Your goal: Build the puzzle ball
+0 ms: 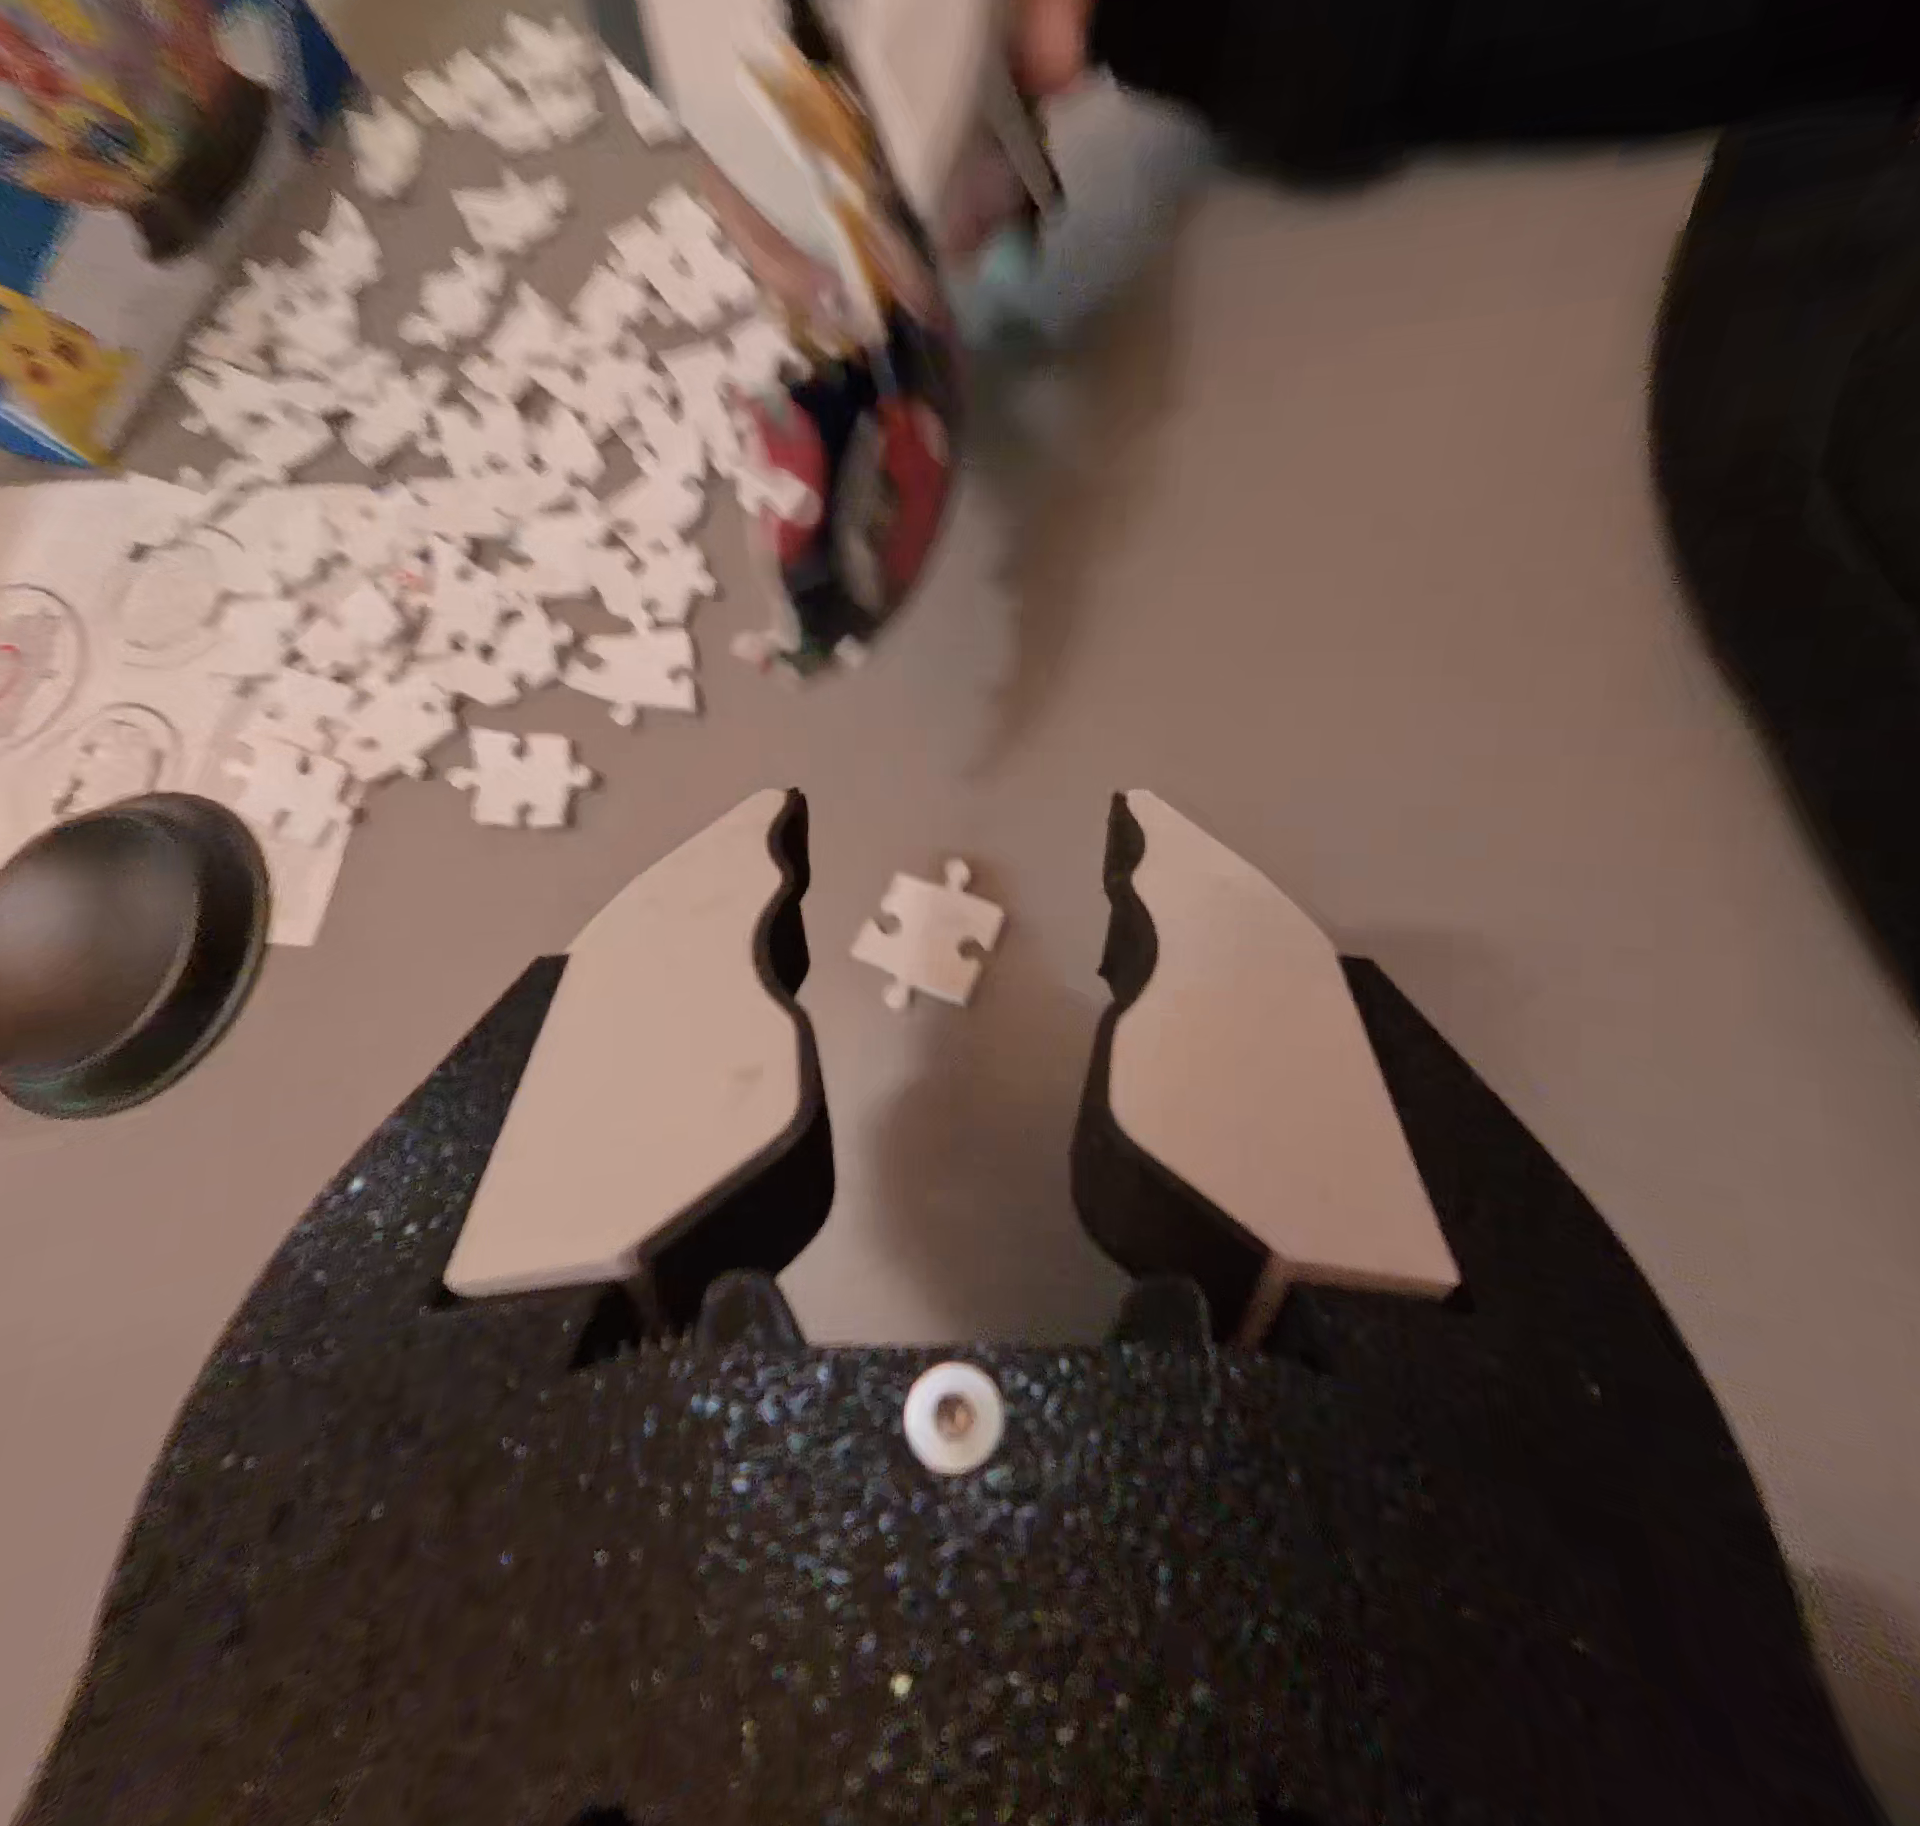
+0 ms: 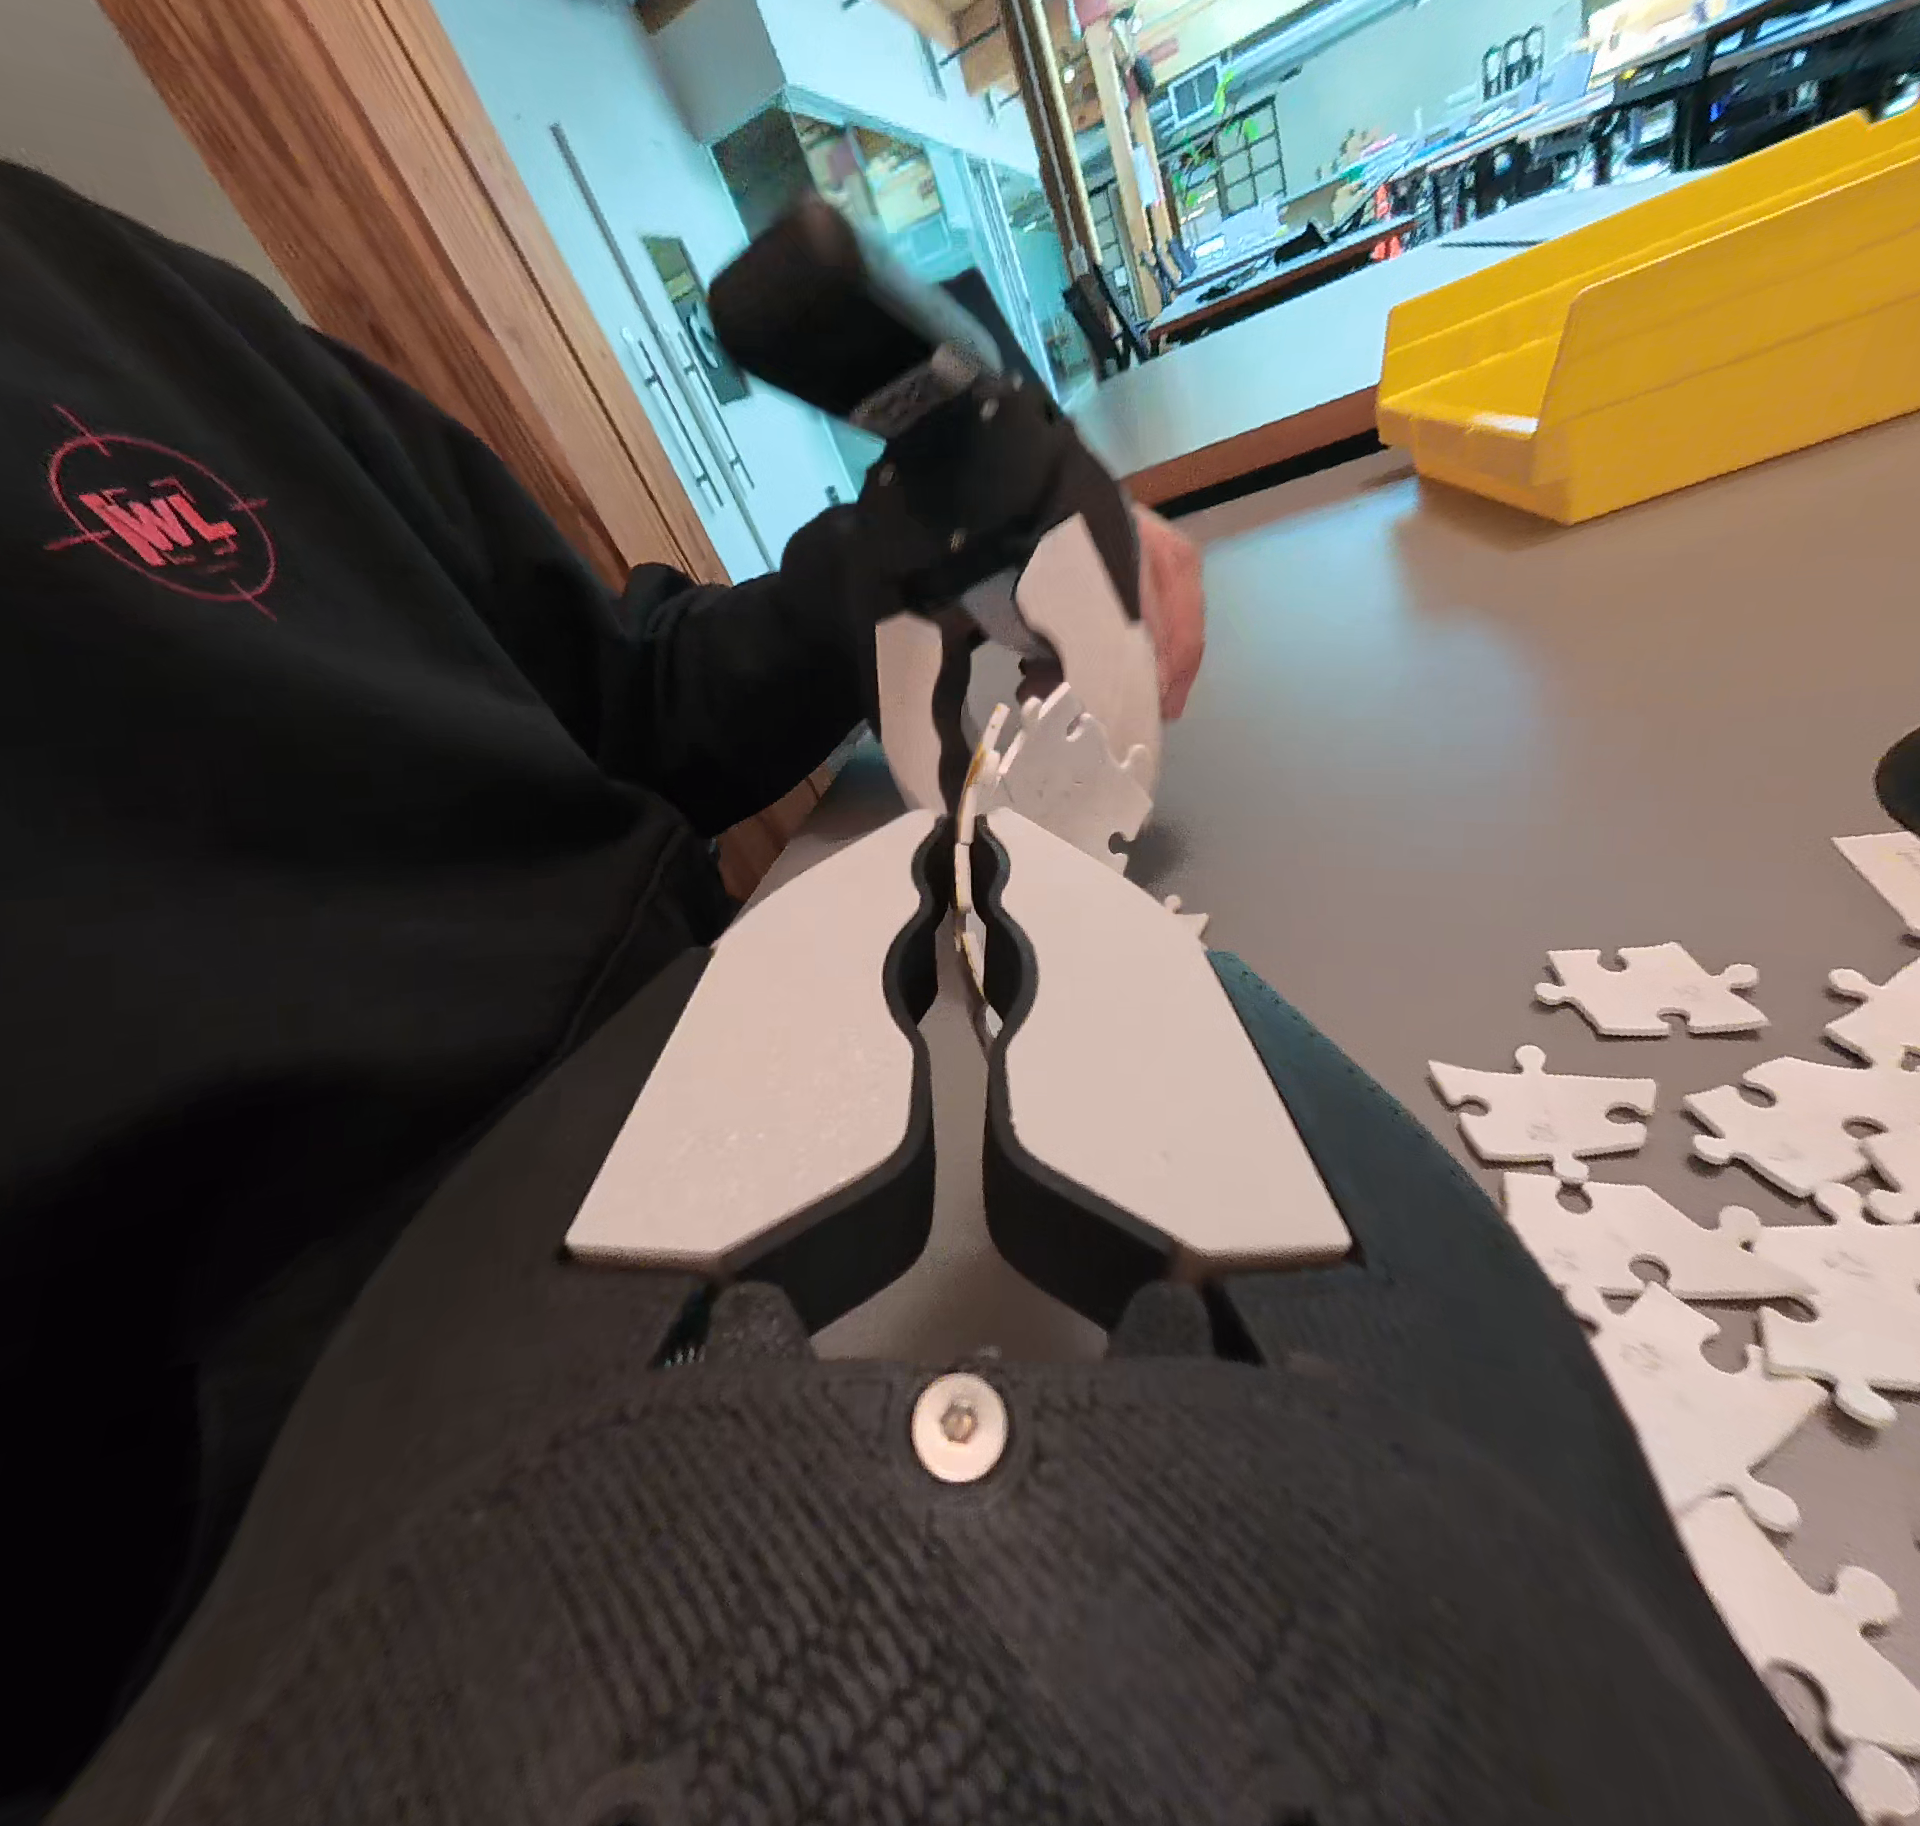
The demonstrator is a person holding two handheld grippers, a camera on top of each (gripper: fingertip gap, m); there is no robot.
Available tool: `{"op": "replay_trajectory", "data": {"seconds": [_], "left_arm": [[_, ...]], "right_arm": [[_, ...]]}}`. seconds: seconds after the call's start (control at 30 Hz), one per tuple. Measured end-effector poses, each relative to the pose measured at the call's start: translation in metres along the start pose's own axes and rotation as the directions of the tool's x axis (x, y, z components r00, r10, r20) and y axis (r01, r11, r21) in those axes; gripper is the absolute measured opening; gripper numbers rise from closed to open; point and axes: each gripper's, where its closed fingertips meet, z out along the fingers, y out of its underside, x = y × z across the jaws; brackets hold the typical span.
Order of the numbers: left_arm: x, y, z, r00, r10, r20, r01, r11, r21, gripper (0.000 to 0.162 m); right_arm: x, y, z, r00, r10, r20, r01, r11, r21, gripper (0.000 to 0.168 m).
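Observation:
My left gripper point(image 1: 958, 810) is open and low over the grey table point(image 1: 1351, 633). A single white puzzle piece point(image 1: 928, 935) lies face down on the table between its fingers, touching neither. My right gripper point(image 2: 966, 831) is shut on the edge of a curved, partly built section of the puzzle ball point(image 2: 1070, 779), whose white back faces the camera. In the left wrist view this section point(image 1: 862, 405) is blurred, hangs down to the table and shows its coloured print, with the right gripper point(image 1: 831, 41) above it. The left gripper point(image 2: 1023, 737) shows open just beyond the section.
Many loose white pieces point(image 1: 468, 488) lie face down to the left, also in the right wrist view point(image 2: 1662, 1205). A colourful puzzle box point(image 1: 104, 114), a paper sheet point(image 1: 62, 633) and a black round stand point(image 1: 125, 955) are at the left. A yellow bin point(image 2: 1662, 374) stands far off. A person's black sleeve point(image 2: 312, 737) is close. Some 9 cm of space lies between my two pairs of fingers.

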Motion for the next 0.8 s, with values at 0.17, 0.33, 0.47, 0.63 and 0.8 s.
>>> {"op": "replay_trajectory", "data": {"seconds": [0.17, 0.33, 0.47, 0.63, 0.8], "left_arm": [[0.004, 0.040, 0.018, 0.997, 0.060, 0.044, -0.050, 0.978, -0.202, 0.048], [0.003, 0.046, 0.023, 0.994, -0.110, 0.020, 0.112, 0.980, -0.164, 0.045], [0.003, 0.047, 0.023, 0.988, -0.155, 0.010, 0.155, 0.981, -0.115, 0.038], [-0.008, 0.049, 0.023, 0.984, -0.169, 0.049, 0.174, 0.979, -0.104, 0.024], [-0.009, 0.049, 0.023, 0.990, -0.136, 0.042, 0.141, 0.982, -0.129, 0.021]], "right_arm": [[-0.002, -0.002, -0.001, 1.000, -0.001, 0.016, 0.001, 1.000, 0.011, 0.003], [-0.005, -0.001, 0.001, 0.999, -0.004, 0.031, 0.004, 1.000, 0.006, 0.003], [-0.006, -0.001, 0.001, 0.999, 0.001, 0.040, -0.001, 1.000, 0.011, 0.003], [-0.007, 0.000, 0.002, 0.999, 0.005, 0.049, -0.006, 1.000, 0.009, 0.003], [-0.007, 0.002, 0.003, 0.998, 0.011, 0.055, -0.011, 1.000, 0.003, 0.003]]}}
